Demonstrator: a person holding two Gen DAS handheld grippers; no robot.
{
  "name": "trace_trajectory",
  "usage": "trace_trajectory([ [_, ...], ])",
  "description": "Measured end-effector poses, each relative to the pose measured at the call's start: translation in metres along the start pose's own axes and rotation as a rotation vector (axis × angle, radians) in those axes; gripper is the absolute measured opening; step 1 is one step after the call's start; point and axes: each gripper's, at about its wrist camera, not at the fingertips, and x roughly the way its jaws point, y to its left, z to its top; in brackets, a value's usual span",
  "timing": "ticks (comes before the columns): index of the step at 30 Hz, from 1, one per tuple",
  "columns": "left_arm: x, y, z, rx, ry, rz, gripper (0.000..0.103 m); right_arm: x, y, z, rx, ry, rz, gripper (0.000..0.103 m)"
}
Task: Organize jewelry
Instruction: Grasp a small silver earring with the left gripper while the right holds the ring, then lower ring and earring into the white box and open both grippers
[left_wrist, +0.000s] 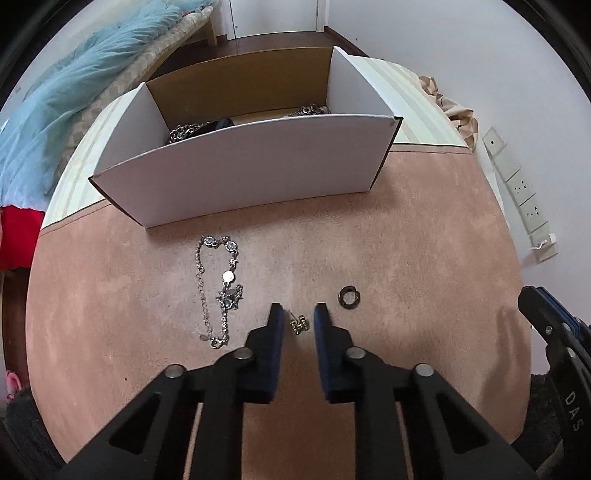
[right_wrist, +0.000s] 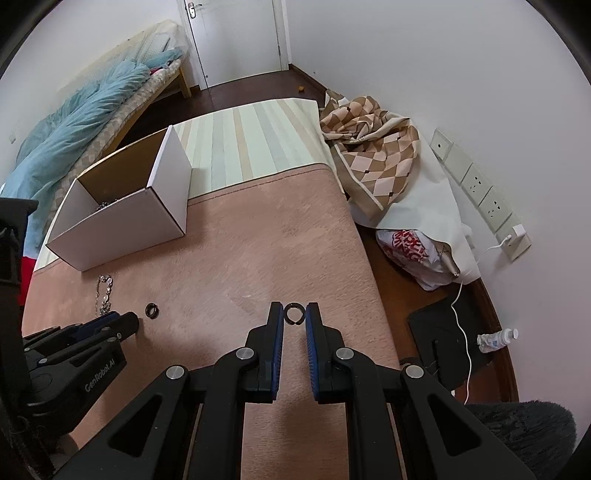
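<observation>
On the pink mat: label lines run from its left side to its right edge.
Box (left_wrist: 240, 173): white cardboard, open top, at the mat's far edge; chains heaped inside.
Bracelet (left_wrist: 219, 291): silver chain with blue stones, lying slack just before the box.
Left gripper (left_wrist: 298, 317): fingers apart, straddling a small gold earring (left_wrist: 298, 324), not clenched.
Dark ring (left_wrist: 345, 294): flat on bare plush, beside the left gripper.
Right gripper (right_wrist: 294, 314): fingers closed against a black open ring (right_wrist: 294, 314), near the mat's right edge.
</observation>
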Motion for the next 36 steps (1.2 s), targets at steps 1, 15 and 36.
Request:
trace_trajectory([
  [1,-0.001,0.000,0.000,0.001,-0.002,-0.002,0.006,-0.001,0.000,0.000,0.002,-0.002,0.001,0.013],
  [15,-0.058,0.021,0.006,-0.024,-0.071,-0.082,0.006,-0.040,0.014,0.021,0.001,-0.060,0.085,0.013],
  [36,-0.061,0.113,0.161,-0.134,-0.004,-0.156,0.007,0.041,0.130,0.170,-0.119,0.246,0.340,0.013],
])
